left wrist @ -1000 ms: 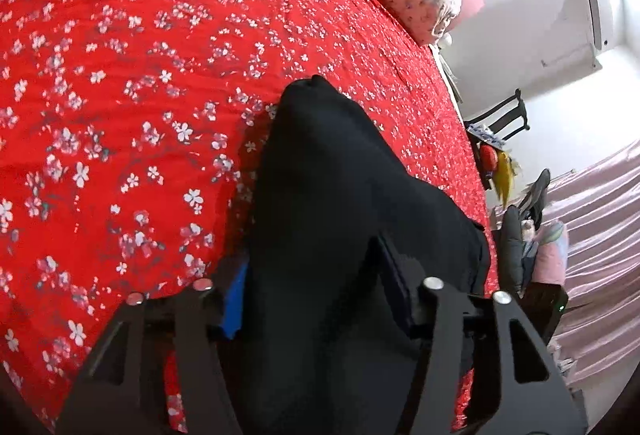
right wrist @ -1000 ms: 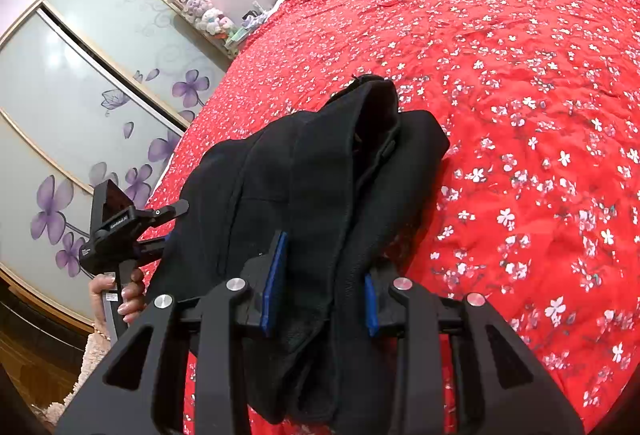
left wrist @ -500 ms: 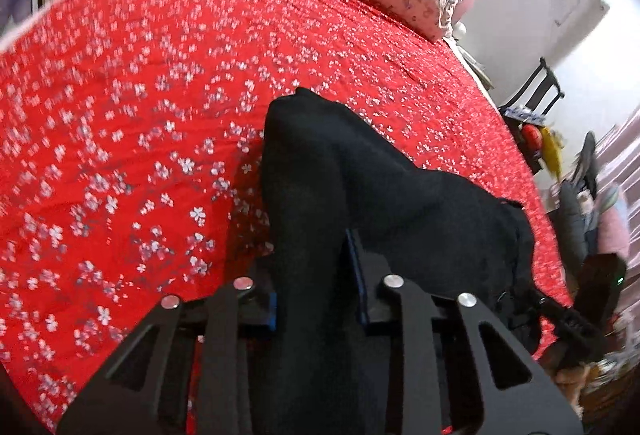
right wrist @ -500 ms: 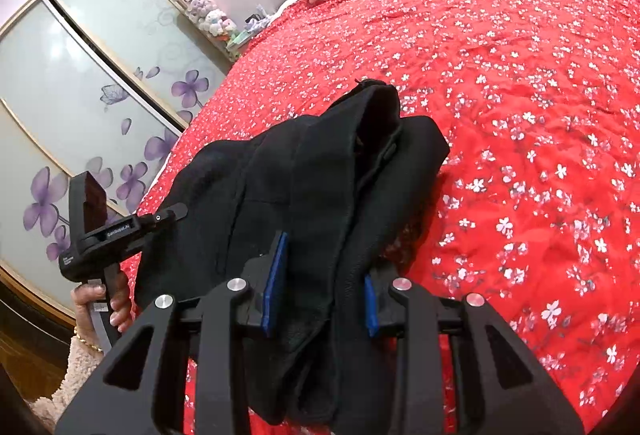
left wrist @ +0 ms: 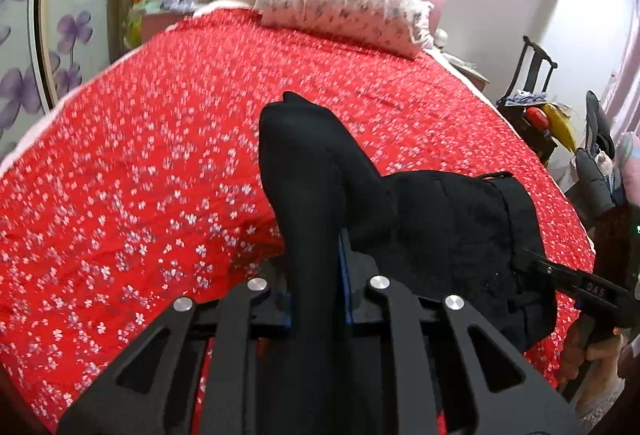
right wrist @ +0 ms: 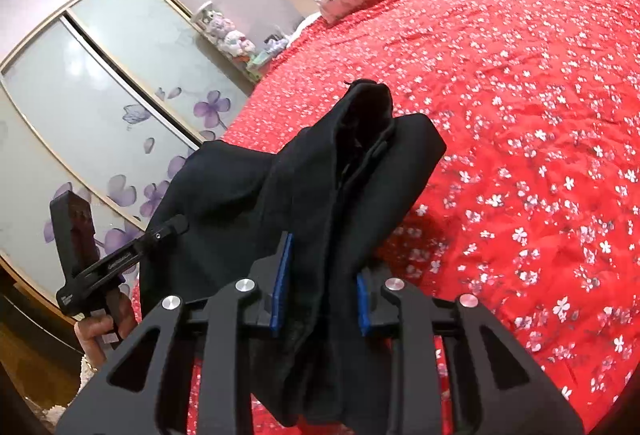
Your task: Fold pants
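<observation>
Pants (left wrist: 420,219) bunched black on the red floral bedspread (left wrist: 140,175), at the bed's foot end, well short of the floral pillow (left wrist: 344,11) at the head. My left gripper (left wrist: 316,295) has just been closing and now pinches a thick fold of the pants between its blue pads, fabric rising in a ridge ahead of the pads toward the pillow. My right gripper (right wrist: 320,299) has also been closing further; its blue pads clamp another bunch of the same pants, layers hanging below the fingers. From the right wrist view the left gripper (right wrist: 168,227) shows at the pants' far edge, on the wardrobe side, a hand (right wrist: 100,327) on its handle. Wardrobe doors (right wrist: 100,115) with purple flowers stand beside the bed.
</observation>
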The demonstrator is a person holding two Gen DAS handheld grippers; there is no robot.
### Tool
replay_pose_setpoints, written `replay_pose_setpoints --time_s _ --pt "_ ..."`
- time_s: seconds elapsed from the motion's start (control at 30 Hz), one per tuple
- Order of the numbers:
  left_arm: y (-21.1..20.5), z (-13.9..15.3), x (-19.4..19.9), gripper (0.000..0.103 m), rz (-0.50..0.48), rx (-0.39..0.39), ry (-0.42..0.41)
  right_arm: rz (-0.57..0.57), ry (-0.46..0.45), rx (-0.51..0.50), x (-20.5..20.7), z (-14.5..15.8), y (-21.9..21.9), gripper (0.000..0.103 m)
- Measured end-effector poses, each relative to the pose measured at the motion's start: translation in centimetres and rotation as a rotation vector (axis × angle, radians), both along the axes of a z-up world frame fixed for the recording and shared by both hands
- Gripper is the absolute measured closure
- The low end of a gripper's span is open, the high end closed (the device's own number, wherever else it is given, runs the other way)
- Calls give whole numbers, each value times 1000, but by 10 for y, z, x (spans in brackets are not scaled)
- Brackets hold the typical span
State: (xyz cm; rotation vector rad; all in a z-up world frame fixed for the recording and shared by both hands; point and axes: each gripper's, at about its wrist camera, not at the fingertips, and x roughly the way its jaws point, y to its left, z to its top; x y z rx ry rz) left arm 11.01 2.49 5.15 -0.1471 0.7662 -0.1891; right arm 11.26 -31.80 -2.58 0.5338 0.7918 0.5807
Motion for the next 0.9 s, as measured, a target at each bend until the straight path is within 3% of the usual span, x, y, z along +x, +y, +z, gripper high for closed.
replay_pose_setpoints --time_s 0.23,0.47,0.57,0.73,0.9 --pt "-1 20 -14 87 -19 -73 -47 -33 -33 64 -8 18 -18 76" --pt "-23 22 8 87 -53 -132 -56 -119 -63 134 7 28 -51 78" --pt "-37 18 28 87 -81 -126 -42 -151 -47 159 18 21 -65 79" --pt "-49 7 59 87 -96 -182 -8 -198 -22 186 38 6 -85 79" --pt "-64 -29 87 87 -104 -183 52 -240 32 156 55 -19 -98 79"
